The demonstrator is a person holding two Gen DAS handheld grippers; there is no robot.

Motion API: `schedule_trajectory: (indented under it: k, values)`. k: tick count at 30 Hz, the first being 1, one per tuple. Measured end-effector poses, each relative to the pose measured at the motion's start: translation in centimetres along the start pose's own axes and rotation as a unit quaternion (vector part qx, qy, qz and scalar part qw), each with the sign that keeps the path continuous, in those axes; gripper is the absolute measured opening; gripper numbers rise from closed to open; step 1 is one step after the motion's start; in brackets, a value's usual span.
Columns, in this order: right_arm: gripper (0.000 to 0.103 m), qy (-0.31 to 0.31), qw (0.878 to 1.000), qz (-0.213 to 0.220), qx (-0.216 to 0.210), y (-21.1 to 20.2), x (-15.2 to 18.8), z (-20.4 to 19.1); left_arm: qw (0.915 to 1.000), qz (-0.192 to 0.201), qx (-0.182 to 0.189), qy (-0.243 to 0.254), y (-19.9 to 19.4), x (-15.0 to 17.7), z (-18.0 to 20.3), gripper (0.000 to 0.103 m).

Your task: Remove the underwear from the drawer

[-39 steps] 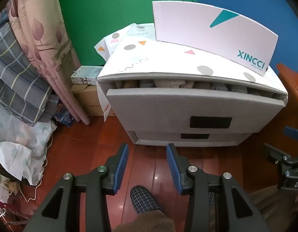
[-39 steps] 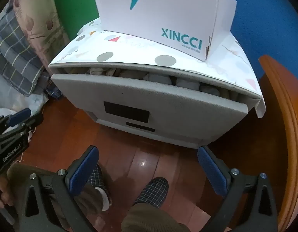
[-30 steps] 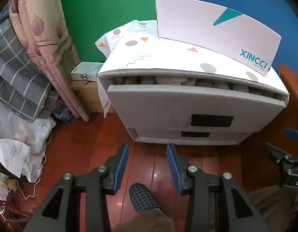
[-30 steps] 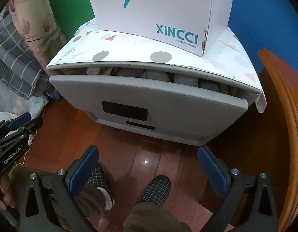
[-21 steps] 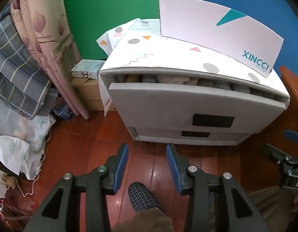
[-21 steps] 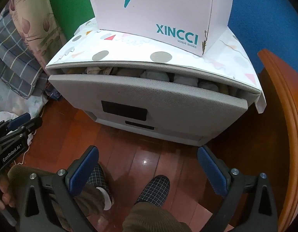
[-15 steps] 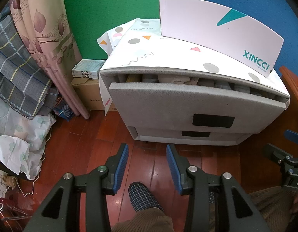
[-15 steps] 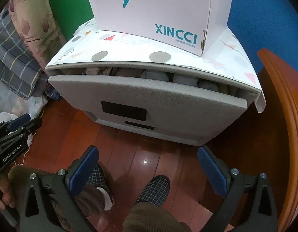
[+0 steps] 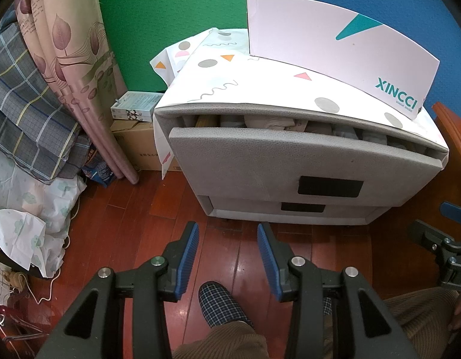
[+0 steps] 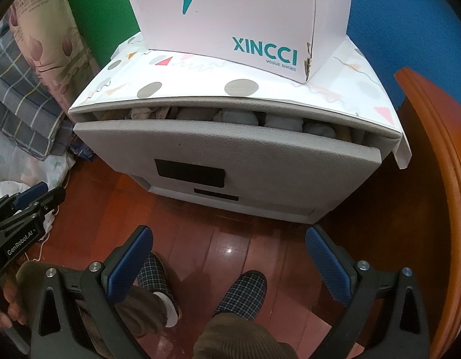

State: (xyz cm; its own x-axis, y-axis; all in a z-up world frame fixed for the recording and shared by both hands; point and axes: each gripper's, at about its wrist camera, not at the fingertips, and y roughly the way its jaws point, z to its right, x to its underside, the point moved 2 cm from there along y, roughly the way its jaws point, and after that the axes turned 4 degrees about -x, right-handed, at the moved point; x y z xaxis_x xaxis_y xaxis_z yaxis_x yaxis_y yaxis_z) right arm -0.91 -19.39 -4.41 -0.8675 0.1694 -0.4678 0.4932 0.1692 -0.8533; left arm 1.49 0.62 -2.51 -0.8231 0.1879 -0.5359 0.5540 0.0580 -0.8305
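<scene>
A grey two-drawer cabinet stands on the wood floor. Its top drawer (image 9: 290, 161) (image 10: 224, 155) is pulled out a little. Rolled pale underwear (image 9: 269, 122) (image 10: 239, 116) shows in the gap behind the drawer front. My left gripper (image 9: 228, 233) is open and empty, held above the floor in front of the cabinet. My right gripper (image 10: 229, 239) is open wide and empty, also short of the drawer. Each gripper shows at the edge of the other's view.
A white XINCCI shoe box (image 9: 335, 48) (image 10: 245, 21) stands on the patterned cloth on the cabinet top. Curtain and plaid bedding (image 9: 30, 95) hang at the left, with cardboard boxes (image 9: 137, 149) beside them. A wooden furniture edge (image 10: 439, 179) is at the right. My slippered feet (image 10: 242, 293) are below.
Both views have shifted slightly, so the cabinet sits a little lower and nearer. The drawer gap and both grippers' openings are unchanged.
</scene>
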Motion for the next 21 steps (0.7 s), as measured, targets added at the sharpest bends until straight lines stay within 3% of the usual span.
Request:
schedule_trajectory:
  k: [21]
  values:
    - [0.101,0.013,1.000,-0.005,-0.001,0.28,0.09,0.24,1.0000,-0.001,0.001,-0.001,0.11,0.01,0.19,0.041]
